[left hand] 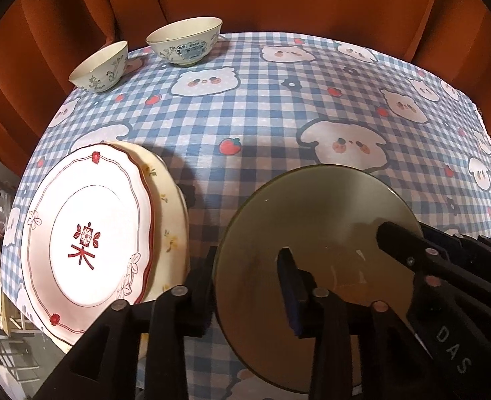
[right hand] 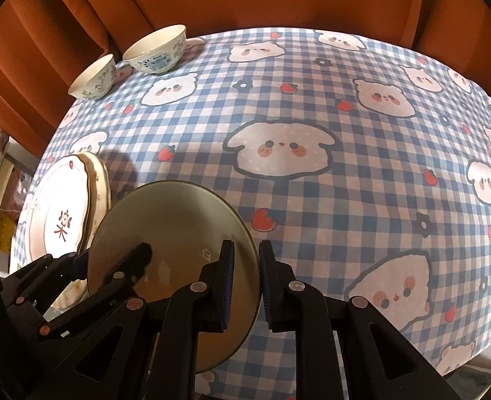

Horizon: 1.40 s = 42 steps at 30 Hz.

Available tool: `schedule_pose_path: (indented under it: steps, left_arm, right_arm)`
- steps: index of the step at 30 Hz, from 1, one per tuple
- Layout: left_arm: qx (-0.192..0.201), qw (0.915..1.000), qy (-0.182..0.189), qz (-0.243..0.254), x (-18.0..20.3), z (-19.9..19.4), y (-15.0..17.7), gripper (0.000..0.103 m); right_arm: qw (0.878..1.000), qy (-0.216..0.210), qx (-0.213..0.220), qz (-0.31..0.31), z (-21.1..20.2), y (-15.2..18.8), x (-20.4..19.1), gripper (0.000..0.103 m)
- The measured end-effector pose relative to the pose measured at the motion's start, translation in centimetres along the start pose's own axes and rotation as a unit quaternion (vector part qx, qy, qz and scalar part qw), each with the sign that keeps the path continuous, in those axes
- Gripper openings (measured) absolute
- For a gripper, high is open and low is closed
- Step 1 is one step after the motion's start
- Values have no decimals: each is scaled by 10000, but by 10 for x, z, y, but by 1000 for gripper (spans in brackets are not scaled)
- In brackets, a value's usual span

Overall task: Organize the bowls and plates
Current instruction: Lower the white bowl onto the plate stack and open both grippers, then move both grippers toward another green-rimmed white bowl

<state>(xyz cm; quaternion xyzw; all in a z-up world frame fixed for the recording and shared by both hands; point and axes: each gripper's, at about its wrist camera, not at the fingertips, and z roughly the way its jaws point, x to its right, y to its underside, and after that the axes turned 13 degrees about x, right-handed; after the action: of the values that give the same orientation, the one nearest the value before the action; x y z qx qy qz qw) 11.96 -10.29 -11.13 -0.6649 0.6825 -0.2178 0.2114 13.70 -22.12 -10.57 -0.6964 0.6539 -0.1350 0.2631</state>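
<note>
Through the left wrist camera we see our left gripper (left hand: 249,283) astride the left rim of a smooth, olive-tan plate (left hand: 315,220), one pad inside the dish and the other outside; whether the pads actually bite the rim we cannot tell. Our right gripper (left hand: 399,236) reaches in from the right, one finger lying across the plate's inner face. The plate sits near the front of the table, just right of a stack of two plates: a white scalloped plate (left hand: 88,230) with a red motif resting on a cream floral plate (left hand: 170,200). Two glazed footed bowls, a small bowl (left hand: 100,70) and a larger bowl (left hand: 185,41), stand far back on the checked tablecloth (left hand: 279,116). In the right wrist view the right gripper (right hand: 247,286) brackets the plate's (right hand: 178,220) right rim with a visible gap on the outer side, so we judge it unclamped, and the left gripper (right hand: 112,260) shows at the far rim. The plate looks tilted and slick; we think uneven pressure from two thin-edge holds could let it slip, or it could clip the scalloped plate (right hand: 55,213) if carried over too low. The soft tablecloth (right hand: 345,200) might also bunch under a dragged rim.
</note>
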Motion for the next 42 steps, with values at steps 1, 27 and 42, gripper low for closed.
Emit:
schedule_pose_path:
  steps: [1,27,42]
  left_arm:
    - [6,10000,-11,25,1,-1,0,37]
    - [694,9942,762,311,-71,-33,-50,83]
    - [739,9934,790,369,-182,-10,-89,83]
  right_arm:
    - [10000,-19,-11,-10,1,0,0,20]
    - [9935,725,850,221,-35,-37,-60,75]
    - [9903,976,923,362,-2,-81,-168,76]
